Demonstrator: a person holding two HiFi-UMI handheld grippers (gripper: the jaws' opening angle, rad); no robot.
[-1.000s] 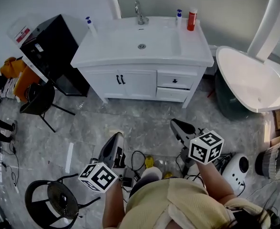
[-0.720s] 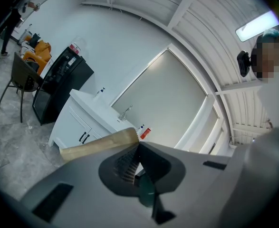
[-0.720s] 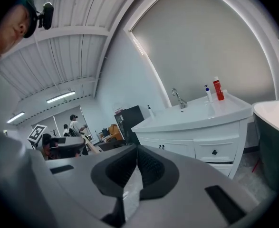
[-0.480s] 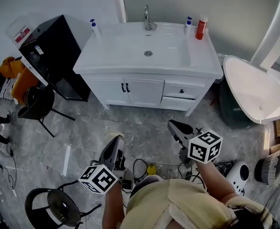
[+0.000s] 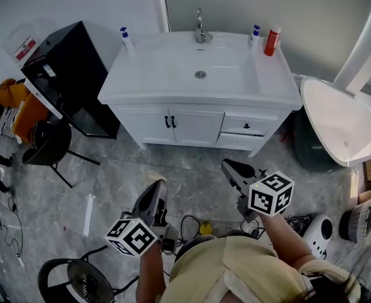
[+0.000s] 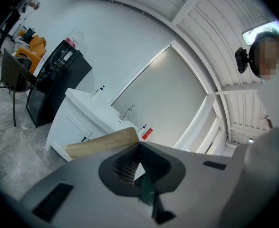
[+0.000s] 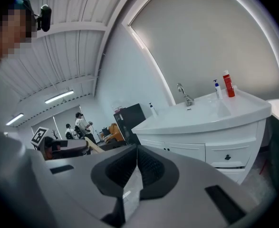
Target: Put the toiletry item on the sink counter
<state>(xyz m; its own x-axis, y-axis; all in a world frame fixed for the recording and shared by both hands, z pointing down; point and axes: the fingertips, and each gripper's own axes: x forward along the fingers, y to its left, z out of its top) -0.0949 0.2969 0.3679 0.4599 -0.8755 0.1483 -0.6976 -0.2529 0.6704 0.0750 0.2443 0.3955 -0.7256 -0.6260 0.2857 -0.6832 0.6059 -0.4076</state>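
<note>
The white sink counter (image 5: 148, 74) with its faucet (image 5: 201, 33) stands ahead, across bare floor from both grippers. My left gripper (image 5: 157, 185) is shut on a flat beige tube (image 6: 101, 145) with a crimped end, which sticks out sideways from the jaws (image 6: 138, 144). The tube also shows at the left of the right gripper view (image 7: 94, 146). My right gripper (image 5: 227, 165) points at the cabinet front, its jaws together (image 7: 136, 149) with nothing between them. Both are held low, near the person's body.
A red bottle (image 5: 272, 40) and two blue-capped pump bottles (image 5: 255, 33) (image 5: 127, 38) stand on the counter's back corners. A black cabinet (image 5: 68, 74) and a dark chair (image 5: 49, 141) are left; a white basin (image 5: 337, 122) is right. Cables (image 5: 191, 223) lie on the floor.
The sink counter has come nearer and lower in the head view as the person moves towards it. Both grippers travelled forward with the body; their jaws stayed as they were.
</note>
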